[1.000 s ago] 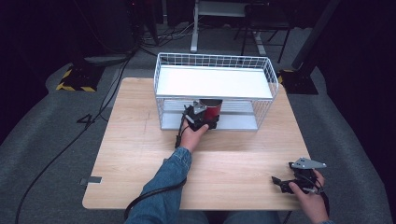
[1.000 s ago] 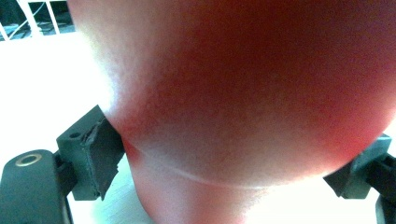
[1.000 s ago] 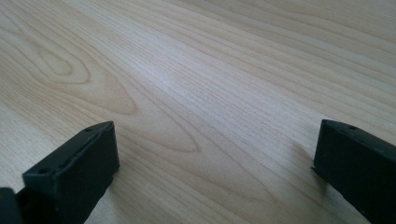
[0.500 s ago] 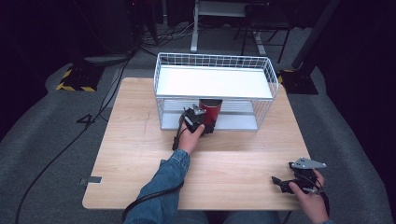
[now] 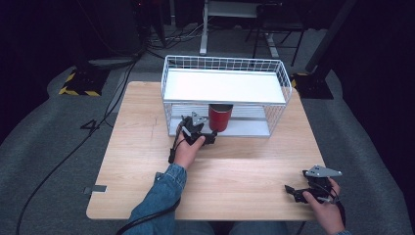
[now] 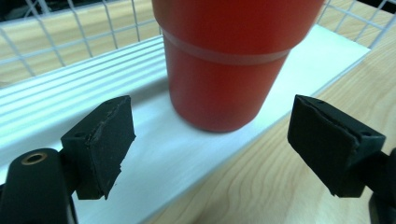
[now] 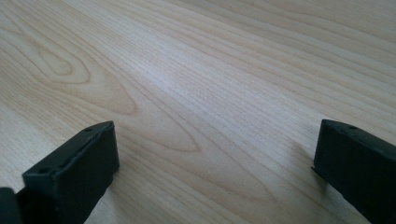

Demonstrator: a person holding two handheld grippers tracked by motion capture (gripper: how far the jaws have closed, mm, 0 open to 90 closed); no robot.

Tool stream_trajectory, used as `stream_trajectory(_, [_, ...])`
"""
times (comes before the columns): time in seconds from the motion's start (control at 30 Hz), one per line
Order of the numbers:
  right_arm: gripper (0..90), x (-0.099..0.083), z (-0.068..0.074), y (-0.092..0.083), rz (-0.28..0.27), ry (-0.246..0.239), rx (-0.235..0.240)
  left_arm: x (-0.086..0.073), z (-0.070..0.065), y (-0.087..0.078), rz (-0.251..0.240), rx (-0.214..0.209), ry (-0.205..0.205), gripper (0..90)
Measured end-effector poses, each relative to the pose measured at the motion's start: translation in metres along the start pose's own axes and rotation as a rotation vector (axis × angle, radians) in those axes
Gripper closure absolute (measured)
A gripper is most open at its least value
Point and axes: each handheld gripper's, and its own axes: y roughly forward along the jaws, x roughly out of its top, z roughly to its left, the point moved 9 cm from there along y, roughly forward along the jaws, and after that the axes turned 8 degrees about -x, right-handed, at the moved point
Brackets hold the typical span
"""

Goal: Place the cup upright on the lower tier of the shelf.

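Where left tongs [image 6: 212, 140] gape, red cup [image 6: 229, 60] stands beyond.

Wooden table [image 5: 147, 147] bears wire rack [image 5: 274, 73]; red cup [image 5: 220, 117] on lower shelf.

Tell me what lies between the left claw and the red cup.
Nothing: in the left gripper view, just bare white shelf separates the open left claw from the red plastic cup.
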Motion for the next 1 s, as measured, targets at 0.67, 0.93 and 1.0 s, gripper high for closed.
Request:
stream_trajectory(0.67, [0.1, 0.0, 0.0, 0.0, 0.0, 0.001, 0.002, 0.001, -0.027, -0.094, -0.058, -0.044, 0.038, 15.5])
stream_trajectory(0.93, [0.1, 0.0, 0.0, 0.0, 0.0, 0.001, 0.002, -0.01, -0.033, -0.13, -0.058, -0.057, 0.044, 15.4])
stream_trajectory(1.0, [0.1, 0.0, 0.0, 0.0, 0.0, 0.001, 0.002, -0.015, -0.033, -0.137, -0.055, -0.06, 0.045, 15.4])
